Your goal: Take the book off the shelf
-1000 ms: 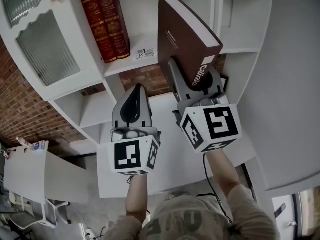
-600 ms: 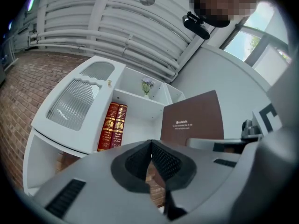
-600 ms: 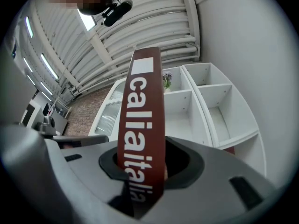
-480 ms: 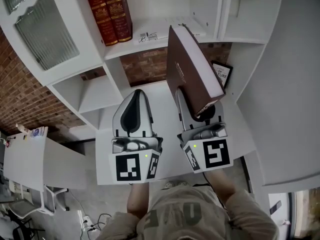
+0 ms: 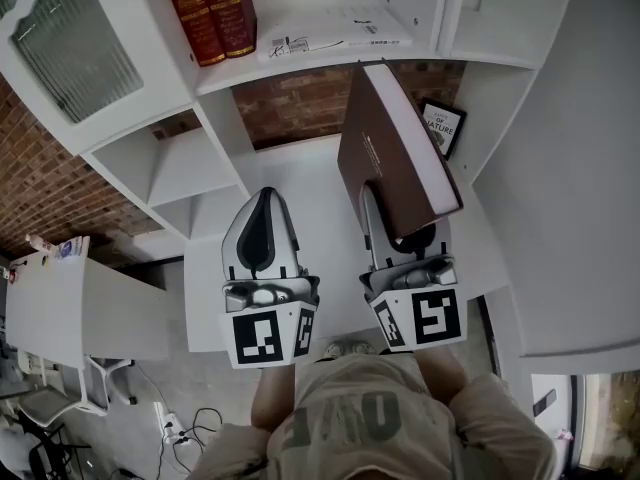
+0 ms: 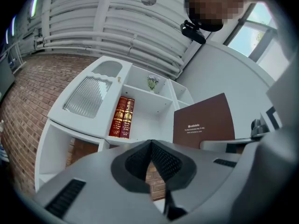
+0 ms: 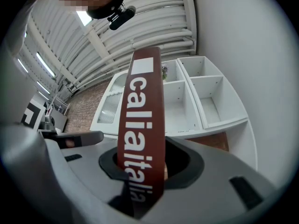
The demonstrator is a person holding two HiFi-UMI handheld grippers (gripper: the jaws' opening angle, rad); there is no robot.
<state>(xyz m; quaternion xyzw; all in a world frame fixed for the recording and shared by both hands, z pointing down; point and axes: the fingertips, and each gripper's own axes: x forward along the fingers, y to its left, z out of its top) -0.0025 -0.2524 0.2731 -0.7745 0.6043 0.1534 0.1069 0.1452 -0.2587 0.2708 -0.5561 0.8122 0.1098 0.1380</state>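
Note:
A large brown book (image 5: pixel 390 153) with white lettering on its spine (image 7: pixel 142 139) is clamped upright in my right gripper (image 5: pixel 400 230), clear of the white shelf unit (image 5: pixel 300 63) and in front of the white counter below it. The left gripper view shows its brown cover (image 6: pixel 203 125) to the right. My left gripper (image 5: pixel 262 203) hangs beside it to the left, its jaws shut with nothing between them (image 6: pixel 150 160). Two red books (image 5: pixel 212 8) stand on the upper shelf.
A thin white booklet (image 5: pixel 335 30) lies flat on the shelf where the brown book stood. A small framed black card (image 5: pixel 442 128) leans in the brick-backed recess. A ribbed glass cabinet door (image 5: pixel 70 48) is at the upper left. A white desk (image 5: pixel 80 308) stands lower left.
The brown book has come off the shelf and down toward me in the right gripper. Both grippers moved back from the shelf, and the shelf now sits higher in the head view.

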